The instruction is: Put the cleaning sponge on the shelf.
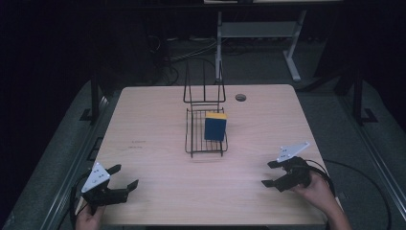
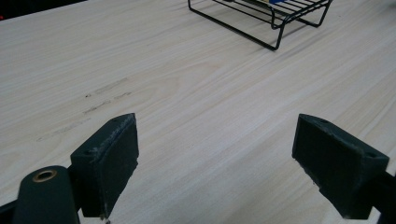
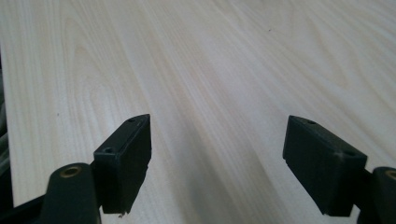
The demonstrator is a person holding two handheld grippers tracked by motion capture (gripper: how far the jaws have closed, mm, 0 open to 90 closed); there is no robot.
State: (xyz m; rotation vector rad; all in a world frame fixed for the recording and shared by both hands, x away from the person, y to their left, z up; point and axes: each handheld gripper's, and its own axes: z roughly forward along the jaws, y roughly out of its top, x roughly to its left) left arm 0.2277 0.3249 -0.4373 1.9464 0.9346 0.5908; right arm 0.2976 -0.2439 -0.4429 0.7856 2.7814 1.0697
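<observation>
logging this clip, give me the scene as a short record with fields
table: pale wood table
rack: black wire rack at mid-table, tall wire back at its far end
sponge: blue and yellow sponge standing on edge in the rack
left gripper: open, holding nothing, near left corner
right gripper: open, holding nothing, near right edge
</observation>
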